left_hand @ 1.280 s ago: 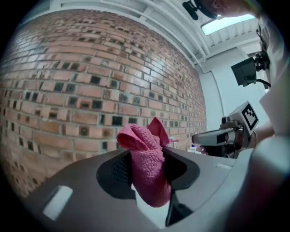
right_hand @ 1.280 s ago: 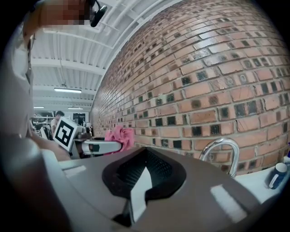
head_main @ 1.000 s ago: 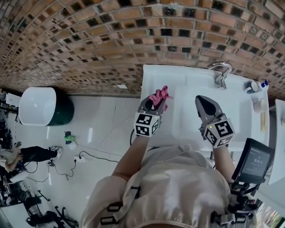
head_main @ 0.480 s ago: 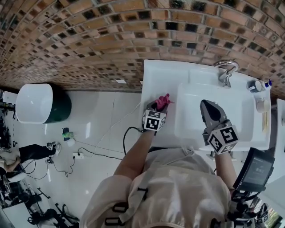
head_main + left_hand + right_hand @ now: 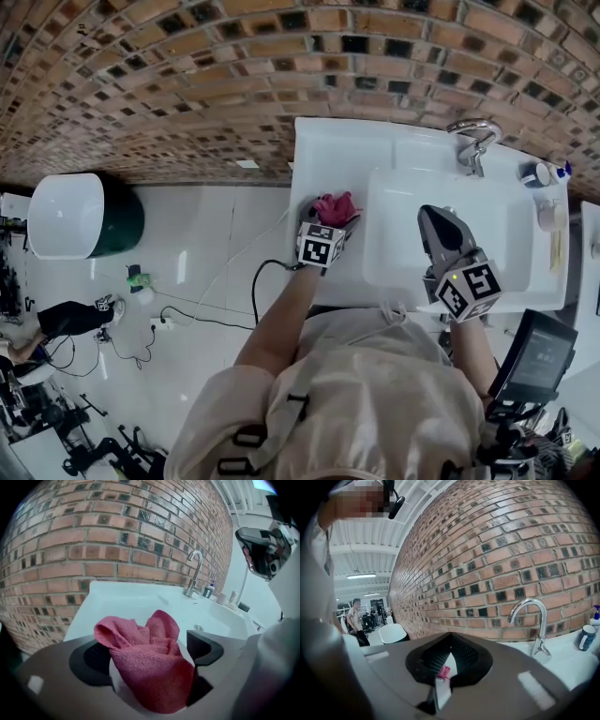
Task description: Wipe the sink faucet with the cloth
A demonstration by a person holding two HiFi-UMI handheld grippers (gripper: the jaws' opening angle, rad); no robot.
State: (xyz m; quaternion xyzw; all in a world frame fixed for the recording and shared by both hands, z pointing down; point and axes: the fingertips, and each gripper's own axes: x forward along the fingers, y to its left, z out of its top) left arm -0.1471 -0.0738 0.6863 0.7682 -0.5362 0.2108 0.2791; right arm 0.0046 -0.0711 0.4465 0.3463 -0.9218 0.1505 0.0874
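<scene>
The pink cloth (image 5: pixel 335 206) lies bunched on the flat left ledge of the white sink (image 5: pixel 328 155). My left gripper (image 5: pixel 330 218) is low over it, jaws opening and wide apart. In the left gripper view the cloth (image 5: pixel 150 663) sits loose between the two dark pads (image 5: pixel 91 660), which do not press on it. The chrome faucet (image 5: pixel 473 141) stands at the back of the basin (image 5: pixel 403 244), against the brick wall. My right gripper (image 5: pixel 431 216) hovers over the basin, shut and empty, its tips (image 5: pixel 450 637) pointing left of the faucet (image 5: pixel 534 625).
A cup (image 5: pixel 534 176), a blue-topped bottle (image 5: pixel 559 172) and another cup (image 5: pixel 544 217) stand on the sink's right side. A white round tub (image 5: pixel 70 217) and cables lie on the floor to the left. A dark screen device (image 5: pixel 536 342) hangs at lower right.
My left gripper has come down with the cloth onto the sink's left ledge and its jaws have opened off it. The right gripper has stayed over the basin.
</scene>
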